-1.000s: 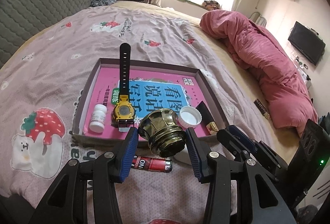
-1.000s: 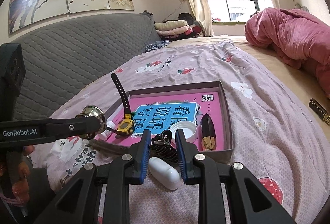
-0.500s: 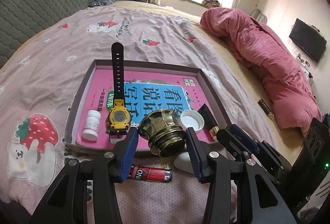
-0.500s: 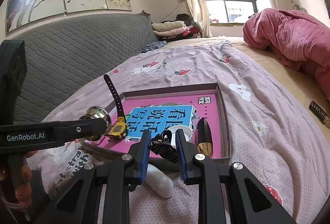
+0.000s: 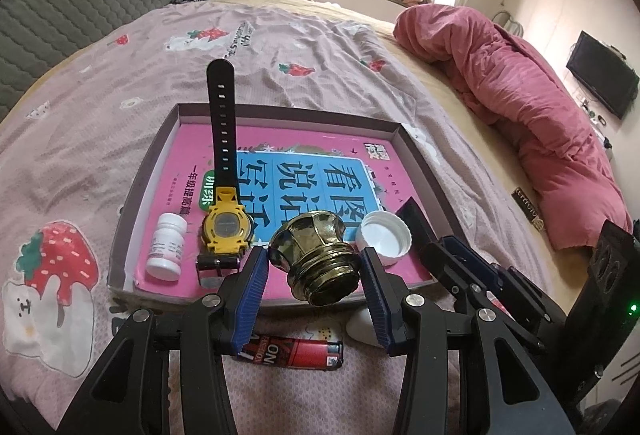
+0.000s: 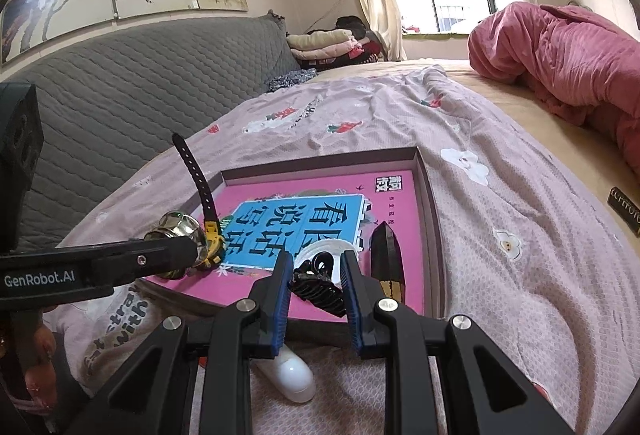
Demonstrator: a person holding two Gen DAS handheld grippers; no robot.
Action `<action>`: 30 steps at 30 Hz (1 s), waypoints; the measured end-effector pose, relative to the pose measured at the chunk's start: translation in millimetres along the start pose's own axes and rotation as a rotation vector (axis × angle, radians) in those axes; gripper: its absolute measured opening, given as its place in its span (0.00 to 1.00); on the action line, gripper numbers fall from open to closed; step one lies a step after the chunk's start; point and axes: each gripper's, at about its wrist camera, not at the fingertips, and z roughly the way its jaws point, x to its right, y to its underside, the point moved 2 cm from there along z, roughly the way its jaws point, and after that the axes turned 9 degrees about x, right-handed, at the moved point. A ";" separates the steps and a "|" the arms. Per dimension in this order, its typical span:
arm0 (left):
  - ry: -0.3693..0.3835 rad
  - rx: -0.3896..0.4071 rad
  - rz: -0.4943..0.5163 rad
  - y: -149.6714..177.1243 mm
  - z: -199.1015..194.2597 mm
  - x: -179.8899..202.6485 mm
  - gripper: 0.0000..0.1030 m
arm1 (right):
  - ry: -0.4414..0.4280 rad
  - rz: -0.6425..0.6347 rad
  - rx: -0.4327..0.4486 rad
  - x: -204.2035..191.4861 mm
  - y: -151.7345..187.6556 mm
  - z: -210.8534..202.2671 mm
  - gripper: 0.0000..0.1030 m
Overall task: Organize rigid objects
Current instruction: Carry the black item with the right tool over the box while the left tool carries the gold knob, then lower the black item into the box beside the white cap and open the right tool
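Brass knob (image 5: 318,259) sits clamped between the closed-in pads of the left gripper (image 5: 314,277), held in the air over the near edge of the tray (image 5: 416,151); the right gripper (image 6: 314,287) has its jaws drawn narrow on a black hair clip (image 6: 318,285), also hanging above the tray's near edge. The knob looks heavy, smooth and rounded, so my guess is it could pivot or slide out of the pads if tilted, and drop onto the watch (image 5: 226,223) or bottle (image 5: 166,247) just beneath. Both grippers are close together over the same corner, so they might bump as each lowers its load. The clip is springy and thin, and may snag on a pad at release. The tray's low wall could also catch either item on the way down. Inside the tray I count one watch, one white bottle, one white cap (image 5: 384,237) and one dark pointed thing (image 6: 386,261). On the sheet before the tray lie one red lighter (image 5: 294,351) and one white case (image 6: 290,375).
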 end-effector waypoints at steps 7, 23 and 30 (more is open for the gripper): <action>-0.006 -0.018 0.014 0.0 15.6 3.6 0.47 | -0.007 0.001 -0.020 2.2 5.0 10.6 0.24; -0.020 -0.075 0.010 8.5 52.0 2.2 0.47 | -0.020 -0.016 -0.046 2.5 10.7 20.2 0.24; -0.023 -0.077 0.008 10.0 58.3 0.3 0.47 | -0.020 -0.076 -0.048 -5.4 12.6 21.3 0.24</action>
